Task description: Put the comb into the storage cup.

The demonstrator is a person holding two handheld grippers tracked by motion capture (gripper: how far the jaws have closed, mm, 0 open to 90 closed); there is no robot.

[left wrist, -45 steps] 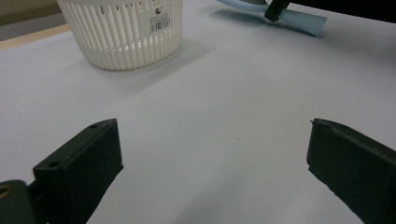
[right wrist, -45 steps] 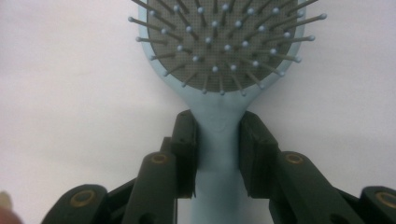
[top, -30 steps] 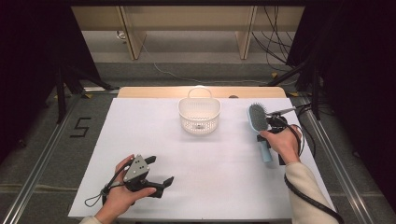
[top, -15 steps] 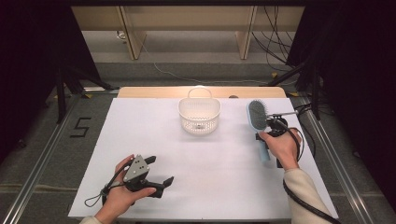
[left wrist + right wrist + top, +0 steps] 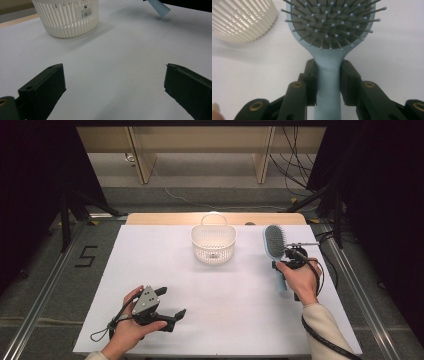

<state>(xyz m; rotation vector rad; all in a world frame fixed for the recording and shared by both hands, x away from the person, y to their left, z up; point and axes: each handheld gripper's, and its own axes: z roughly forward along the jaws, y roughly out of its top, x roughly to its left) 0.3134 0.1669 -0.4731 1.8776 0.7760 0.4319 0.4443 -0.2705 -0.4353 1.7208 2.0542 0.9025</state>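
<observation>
My right gripper [image 5: 328, 75] has its 2 jaws clamped on the neck of the pale blue plastic paddle hairbrush with grey bristle pad [image 5: 274, 245], which sits at the table's right side, just right of the white slotted plastic basket with a loop handle [image 5: 213, 244]. The grip is low on a smooth handle, so I judge the heavy head could pivot or slip if I swing fast. The basket's raised handle and rim are in the way of a low approach. My left gripper [image 5: 172, 307] rests wide open, holding nothing, near the white table's [image 5: 240, 310] front edge.
</observation>
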